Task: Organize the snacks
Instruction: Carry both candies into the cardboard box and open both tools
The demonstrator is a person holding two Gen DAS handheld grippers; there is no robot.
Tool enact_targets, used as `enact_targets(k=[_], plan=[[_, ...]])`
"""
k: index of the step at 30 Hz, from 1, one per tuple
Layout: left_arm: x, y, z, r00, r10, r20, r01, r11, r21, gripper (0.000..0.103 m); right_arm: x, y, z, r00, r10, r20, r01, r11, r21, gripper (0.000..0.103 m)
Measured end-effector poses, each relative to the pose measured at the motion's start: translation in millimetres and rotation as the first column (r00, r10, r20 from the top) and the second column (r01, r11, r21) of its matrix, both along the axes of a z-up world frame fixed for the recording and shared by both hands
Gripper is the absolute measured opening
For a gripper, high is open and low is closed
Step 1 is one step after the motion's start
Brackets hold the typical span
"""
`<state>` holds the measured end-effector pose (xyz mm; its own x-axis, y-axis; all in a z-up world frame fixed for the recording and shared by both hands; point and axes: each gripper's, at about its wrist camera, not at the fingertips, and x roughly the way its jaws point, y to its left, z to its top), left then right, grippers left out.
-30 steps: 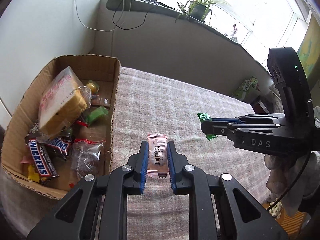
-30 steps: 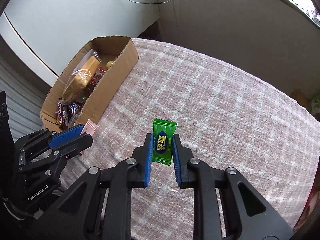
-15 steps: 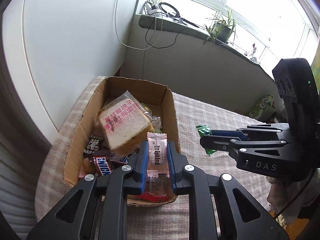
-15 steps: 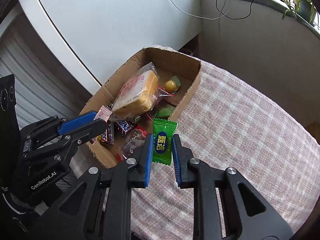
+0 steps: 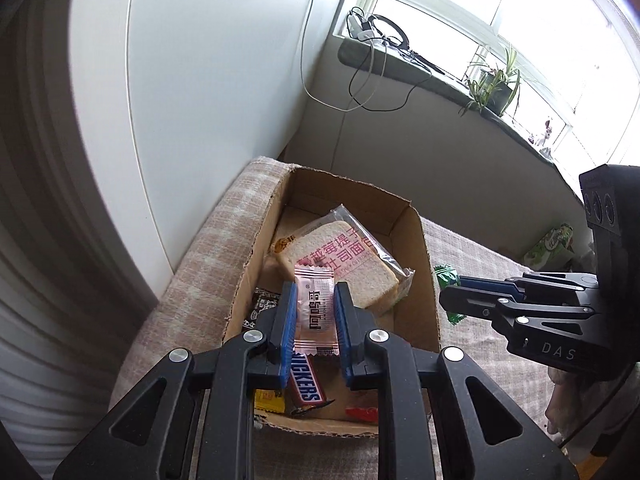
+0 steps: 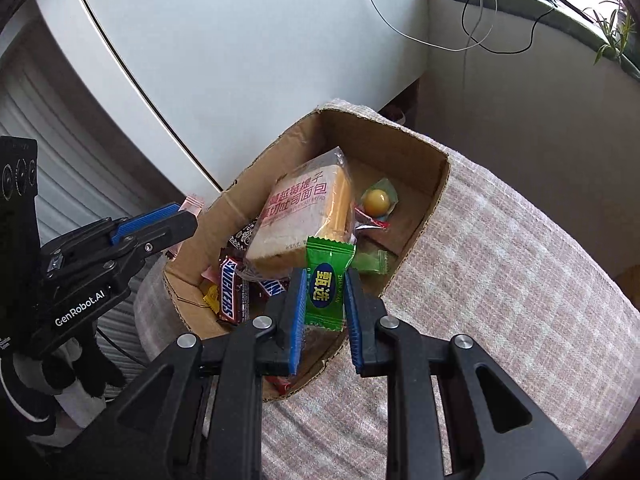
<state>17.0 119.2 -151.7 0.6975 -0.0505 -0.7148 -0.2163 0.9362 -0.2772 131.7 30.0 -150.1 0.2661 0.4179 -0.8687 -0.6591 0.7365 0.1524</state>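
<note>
The cardboard box (image 6: 424, 216) on the checked tabletop (image 6: 500, 264) already holds wrapped bread (image 6: 304, 216) and Snickers bars (image 6: 230, 294), so this looks like the drop-off step. The left gripper (image 5: 314, 330) fingers pinch a pink candy (image 5: 314, 308) above the box, the right gripper (image 6: 324, 316) fingers a green candy (image 6: 326, 284) over its near edge; next, each should release over the opening

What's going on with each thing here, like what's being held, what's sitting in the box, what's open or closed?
Left tool: shut on the pink candy.
Pink candy: held upright above the box.
Right tool: shut on the green candy.
Green candy: held upright over the box's edge.
Cardboard box: open-topped, on the checked cloth, holding snacks.
Bread packet: sealed, lying on other snacks.
Snickers bar: wrapped, in the box.
</note>
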Motion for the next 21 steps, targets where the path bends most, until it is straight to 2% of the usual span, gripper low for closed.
enact_targets(k=[6,11,21], plan=[[29.4,7.0,7.0,1.0,-0.019,0.009,0.018,1.0,0.024,0.017,28.2,11.6,0.2,1.0,-0.026,0.015,0.026,1.0,-0.01,0.019],[55.3,9.4,7.1,0.999,-0.036,-0.001,0.036,0.999,0.013,0.017,47.1,16.8,-3.9,0.998,-0.06,0.003,0.06,0.998,-0.015,0.019],[86.3,6.5,2.4,0.998,-0.057,-0.035,0.057,0.998,0.011,0.017,58.4,27.6,-12.9,0.997,-0.072,0.006,0.072,0.997,-0.038,0.019]])
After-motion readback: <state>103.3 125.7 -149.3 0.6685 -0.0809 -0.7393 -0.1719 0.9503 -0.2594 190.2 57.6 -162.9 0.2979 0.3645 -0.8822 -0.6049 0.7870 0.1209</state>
